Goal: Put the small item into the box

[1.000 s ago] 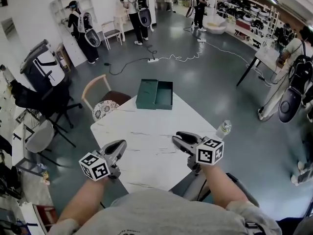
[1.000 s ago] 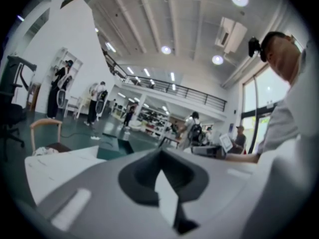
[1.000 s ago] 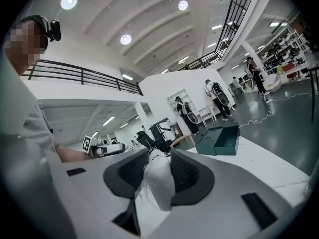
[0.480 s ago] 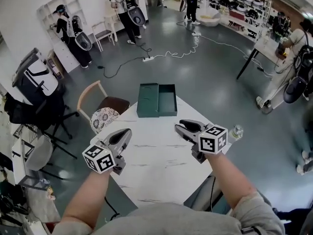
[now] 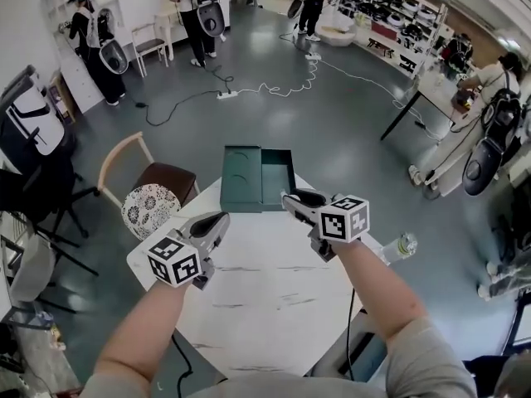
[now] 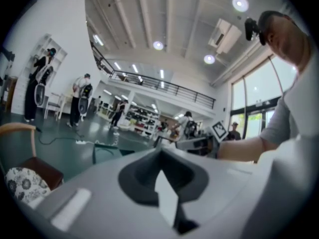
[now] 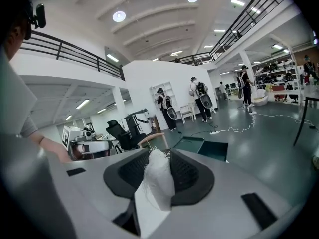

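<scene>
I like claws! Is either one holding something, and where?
The right gripper pinches a small white frayed item by its lower part; its top pokes out. The left gripper holds nothing.

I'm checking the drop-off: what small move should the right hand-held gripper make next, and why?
Probably ease the right hand-held gripper forward over the open green box. Its jaws grip the small white item, and the tip appears at the box's near edge, not over its inside.

We reach our bare left forearm (image 5: 141, 334) up from seven o'clock and our right forearm (image 5: 383, 293) from five. Our left gripper (image 5: 217, 220) points toward one, jaws together. Our right gripper (image 5: 294, 199) points toward ten, clamped on the small item (image 7: 156, 172).
</scene>
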The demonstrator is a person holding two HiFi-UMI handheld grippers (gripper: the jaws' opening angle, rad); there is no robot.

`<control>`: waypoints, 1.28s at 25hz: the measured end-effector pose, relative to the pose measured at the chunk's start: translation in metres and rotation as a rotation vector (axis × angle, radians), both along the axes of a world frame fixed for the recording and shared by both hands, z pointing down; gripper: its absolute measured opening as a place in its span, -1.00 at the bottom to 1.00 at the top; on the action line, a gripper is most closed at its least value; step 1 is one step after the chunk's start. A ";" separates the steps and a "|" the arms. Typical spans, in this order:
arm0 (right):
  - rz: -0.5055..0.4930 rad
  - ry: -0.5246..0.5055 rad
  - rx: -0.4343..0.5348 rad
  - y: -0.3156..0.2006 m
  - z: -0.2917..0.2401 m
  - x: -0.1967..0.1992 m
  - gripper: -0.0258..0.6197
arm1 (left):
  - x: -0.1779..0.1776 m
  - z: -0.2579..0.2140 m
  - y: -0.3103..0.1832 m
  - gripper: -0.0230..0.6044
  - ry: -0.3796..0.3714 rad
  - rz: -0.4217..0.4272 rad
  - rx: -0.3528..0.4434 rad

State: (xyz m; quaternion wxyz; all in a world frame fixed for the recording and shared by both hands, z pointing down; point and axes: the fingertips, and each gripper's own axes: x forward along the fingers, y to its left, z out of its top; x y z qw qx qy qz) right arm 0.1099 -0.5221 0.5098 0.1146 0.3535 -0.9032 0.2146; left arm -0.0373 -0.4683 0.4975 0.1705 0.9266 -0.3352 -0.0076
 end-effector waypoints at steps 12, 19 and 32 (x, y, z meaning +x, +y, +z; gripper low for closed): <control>0.030 0.104 -0.053 -0.101 0.051 -0.009 -0.51 | 0.003 0.041 -0.072 -0.91 -0.023 0.001 -0.012; 0.047 0.132 -0.083 -0.151 0.078 -0.015 -0.52 | 0.013 0.057 -0.115 -0.92 -0.027 0.008 -0.010; 0.115 0.229 -0.155 -0.218 0.132 -0.013 -0.51 | 0.017 0.073 -0.171 -0.92 -0.034 0.013 -0.003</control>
